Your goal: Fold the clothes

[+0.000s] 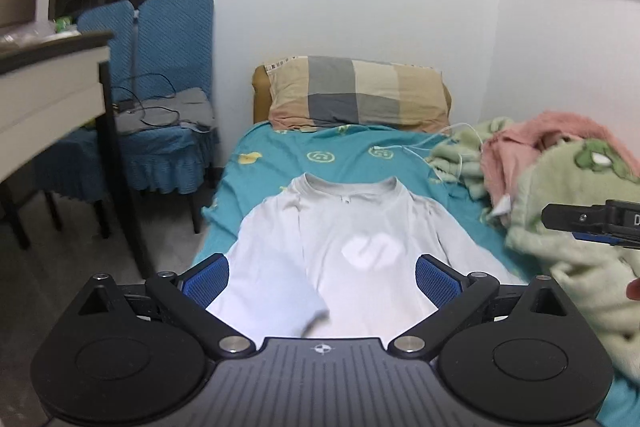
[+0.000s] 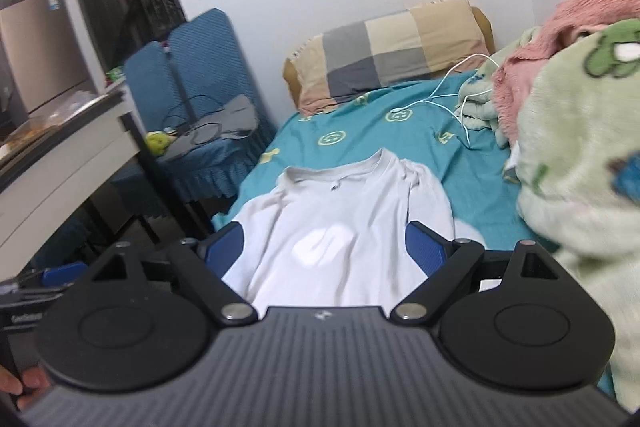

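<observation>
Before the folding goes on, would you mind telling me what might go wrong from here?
1. The white T-shirt reaches the bed's left edge, so a pull that way may drag it off the teal sheet.
2. The fleece blanket pile crowds the shirt's right side and could snag the right hand-held gripper.
3. The white cable near the collar could get caught.

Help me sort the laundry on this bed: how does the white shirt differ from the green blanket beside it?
The white shirt lies spread flat on the bed, collar toward the pillow; the green blanket is heaped in a bunched pile along the wall side. The shirt is thin, smooth cloth with a pale chest print; the blanket is thick and fluffy with green cartoon figures. Both rest on the teal sheet, and neither gripper holds either one.
</observation>
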The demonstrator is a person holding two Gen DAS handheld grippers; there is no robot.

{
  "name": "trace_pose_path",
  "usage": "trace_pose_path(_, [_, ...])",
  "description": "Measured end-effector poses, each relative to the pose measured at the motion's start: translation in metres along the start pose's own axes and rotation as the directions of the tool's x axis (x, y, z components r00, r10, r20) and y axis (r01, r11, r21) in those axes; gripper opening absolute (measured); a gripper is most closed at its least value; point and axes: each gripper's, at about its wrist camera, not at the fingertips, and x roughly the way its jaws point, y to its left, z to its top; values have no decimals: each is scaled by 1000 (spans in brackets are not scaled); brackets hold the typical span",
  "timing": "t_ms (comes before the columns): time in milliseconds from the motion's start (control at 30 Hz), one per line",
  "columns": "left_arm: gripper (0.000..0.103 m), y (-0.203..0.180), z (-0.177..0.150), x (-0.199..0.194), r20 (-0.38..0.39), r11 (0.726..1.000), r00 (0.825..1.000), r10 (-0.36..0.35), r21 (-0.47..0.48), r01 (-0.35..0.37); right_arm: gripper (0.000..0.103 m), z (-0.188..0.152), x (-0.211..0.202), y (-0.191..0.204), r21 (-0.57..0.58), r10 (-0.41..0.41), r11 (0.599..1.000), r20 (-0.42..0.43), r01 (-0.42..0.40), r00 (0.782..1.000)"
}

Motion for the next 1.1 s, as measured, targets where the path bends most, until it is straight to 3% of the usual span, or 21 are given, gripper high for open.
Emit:
trace_pose_path(267, [101, -5, -49, -69, 52, 995, 999, 5, -104, 0, 89, -48, -78, 24, -57, 8, 998, 52, -5, 999])
trace_pose_path(400, [101, 0, -56, -64, 37, 992, 999, 14, -125, -9, 89, -65, -74, 18, -42, 23, 999, 29, -22, 999])
trace_pose_path(567, [101, 0, -57, -55, 54, 992, 997, 45, -124, -38, 89, -70, -67, 13, -33, -6, 999, 64, 8, 998])
trace_pose_path(1100, [101, 6, -60, -36, -16, 986, 999, 31, -165, -34, 89, -74, -64, 14, -44, -21, 999, 69, 24, 997])
